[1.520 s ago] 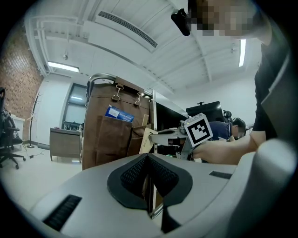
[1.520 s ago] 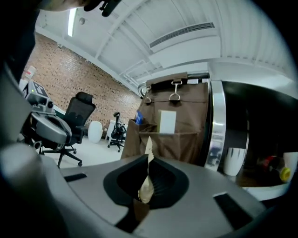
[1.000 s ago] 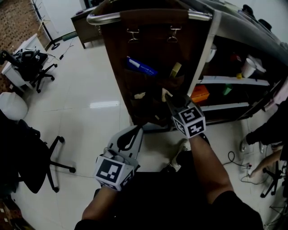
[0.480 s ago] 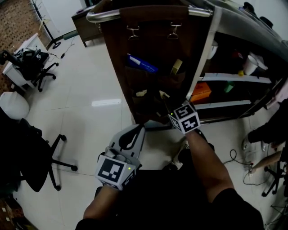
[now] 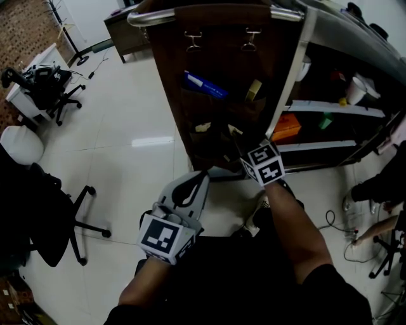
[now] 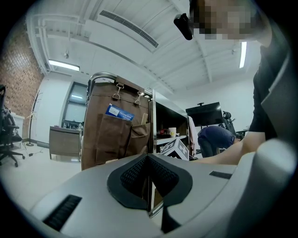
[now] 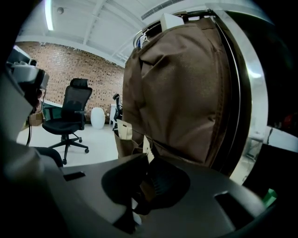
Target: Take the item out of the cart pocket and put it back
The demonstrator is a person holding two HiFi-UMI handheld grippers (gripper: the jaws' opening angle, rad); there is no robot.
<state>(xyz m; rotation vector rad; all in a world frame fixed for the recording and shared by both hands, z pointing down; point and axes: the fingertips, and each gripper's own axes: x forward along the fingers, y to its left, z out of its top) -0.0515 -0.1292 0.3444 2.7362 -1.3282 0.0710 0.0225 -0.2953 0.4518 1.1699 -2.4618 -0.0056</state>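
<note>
The right gripper (image 5: 236,139) was clenched on a white card (image 7: 147,148) at the mouth of a lower pocket (image 5: 219,145) on the right side of the brown organizer (image 5: 216,70) hanging from the cart (image 5: 317,38). The left gripper (image 6: 148,186) hung nearer, low and left of the cart, its jaws pressed together with nothing between them. A blue packet (image 5: 203,85) stuck out of an upper pocket.

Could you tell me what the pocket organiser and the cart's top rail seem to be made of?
The pocket organiser looks like brown woven fabric with a matte finish: it creases and sags softly. The top rail looks like polished metal tubing, bright with sharp highlights. Whether it is chrome or stainless can't be told.
</note>
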